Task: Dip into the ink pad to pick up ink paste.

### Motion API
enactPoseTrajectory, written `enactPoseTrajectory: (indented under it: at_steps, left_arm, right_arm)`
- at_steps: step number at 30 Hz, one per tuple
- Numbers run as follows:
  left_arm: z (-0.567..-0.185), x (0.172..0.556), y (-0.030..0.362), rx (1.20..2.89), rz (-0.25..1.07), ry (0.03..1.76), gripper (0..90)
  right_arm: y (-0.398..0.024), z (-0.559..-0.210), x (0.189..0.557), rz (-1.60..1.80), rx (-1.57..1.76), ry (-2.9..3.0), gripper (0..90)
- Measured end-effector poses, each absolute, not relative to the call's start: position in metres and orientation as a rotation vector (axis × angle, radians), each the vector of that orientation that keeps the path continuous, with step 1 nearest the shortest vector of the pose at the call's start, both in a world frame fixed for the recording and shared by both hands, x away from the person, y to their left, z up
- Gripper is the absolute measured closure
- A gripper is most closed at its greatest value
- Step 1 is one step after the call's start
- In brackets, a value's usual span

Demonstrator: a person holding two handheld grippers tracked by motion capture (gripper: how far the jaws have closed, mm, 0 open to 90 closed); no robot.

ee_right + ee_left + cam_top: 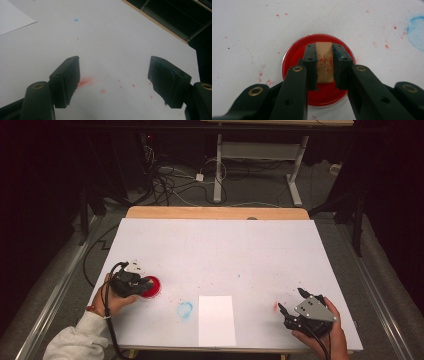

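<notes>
The tan stamp block [324, 62] was clamped between the left gripper [324, 65]'s pads, directly above the red paint dish [294, 62]. Inking was judged underway; a lift toward the paper [216, 320] seemed next. The right gripper [113, 82] was held wide, empty.

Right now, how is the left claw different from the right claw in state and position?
The left claw is shut on a small tan block speckled with red, while the right claw stands wide open with nothing between its jaws. The left claw is over a round dish of red paint, while the right claw is over bare white table with faint red smudges. Both are black two-jaw claws, each held in a hand.
</notes>
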State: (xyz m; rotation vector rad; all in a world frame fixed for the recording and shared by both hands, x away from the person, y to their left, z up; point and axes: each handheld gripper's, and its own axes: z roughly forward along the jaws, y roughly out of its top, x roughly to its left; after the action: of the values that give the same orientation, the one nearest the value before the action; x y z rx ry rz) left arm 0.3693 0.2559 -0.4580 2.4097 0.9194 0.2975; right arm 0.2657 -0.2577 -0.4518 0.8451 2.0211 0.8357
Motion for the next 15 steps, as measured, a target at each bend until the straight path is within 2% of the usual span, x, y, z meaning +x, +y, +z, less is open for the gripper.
enactPoseTrajectory:
  at_steps: [15]
  left_arm:
    - [-0.4607, 0.3692, 0.2578, 2.384, 0.287, 0.933, 73.9]
  right_arm:
    - [-0.2548, -0.4538, 0.2735, 0.836, 0.85, 2.036, 26.1]
